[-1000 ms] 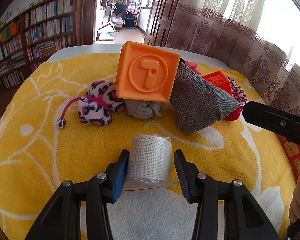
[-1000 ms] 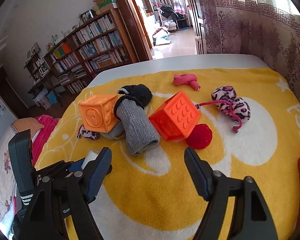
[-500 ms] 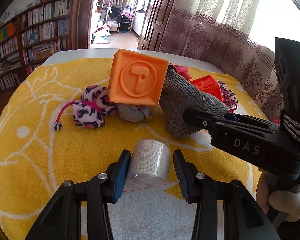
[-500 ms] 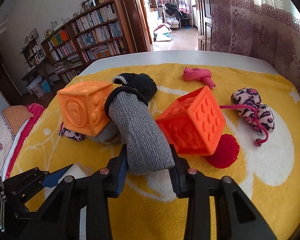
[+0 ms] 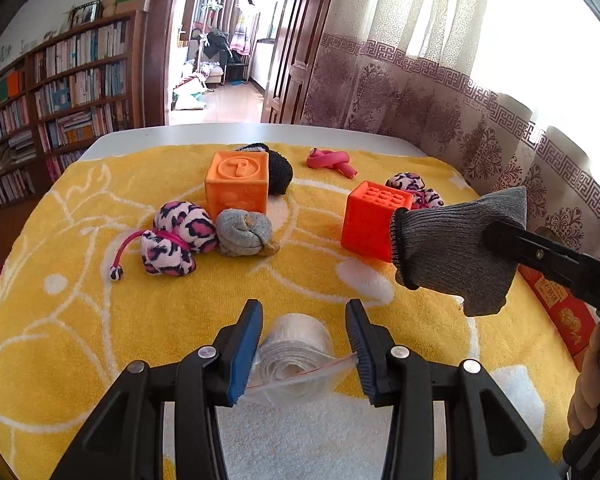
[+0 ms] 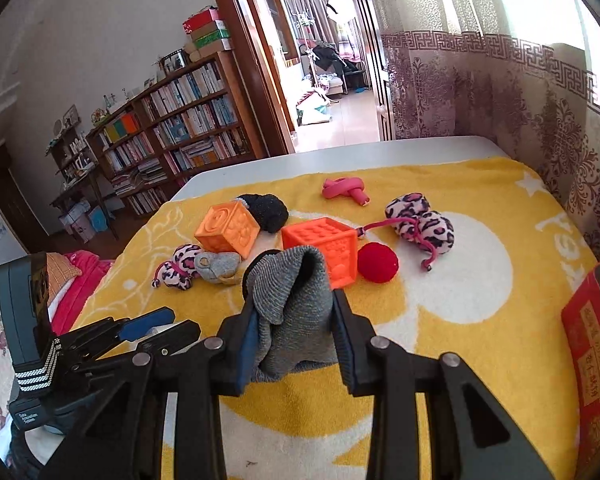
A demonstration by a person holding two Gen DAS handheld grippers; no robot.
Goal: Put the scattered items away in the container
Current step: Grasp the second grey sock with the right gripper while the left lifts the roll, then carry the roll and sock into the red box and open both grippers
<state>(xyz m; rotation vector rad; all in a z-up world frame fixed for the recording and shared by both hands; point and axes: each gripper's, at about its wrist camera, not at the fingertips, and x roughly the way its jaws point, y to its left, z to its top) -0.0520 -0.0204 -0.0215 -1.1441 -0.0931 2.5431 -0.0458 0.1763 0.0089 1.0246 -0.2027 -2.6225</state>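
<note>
My right gripper (image 6: 294, 320) is shut on a grey sock (image 6: 292, 304) and holds it above the yellow towel (image 6: 460, 320); the sock also hangs at the right of the left wrist view (image 5: 456, 252). My left gripper (image 5: 302, 342) is open around a white bandage roll in a clear bag (image 5: 294, 350) that lies on the towel. Two orange cubes (image 5: 237, 184) (image 5: 374, 220), two leopard plush toys (image 5: 174, 240) (image 6: 422, 224), a knotted grey sock (image 5: 244, 232), a black sock (image 6: 266, 210), a red ball (image 6: 377, 262) and a pink curler (image 5: 332, 160) lie scattered.
A red box (image 6: 592, 344) stands at the towel's right edge. Purple patterned curtains (image 5: 440, 112) hang close on the right. A bookshelf (image 6: 180, 120) and an open doorway are beyond the table's far edge.
My right gripper closed on the grey sock and lifted it up and to the right, off the orange cube. My left gripper pulled back and rose, jaws still around the bandage roll.
</note>
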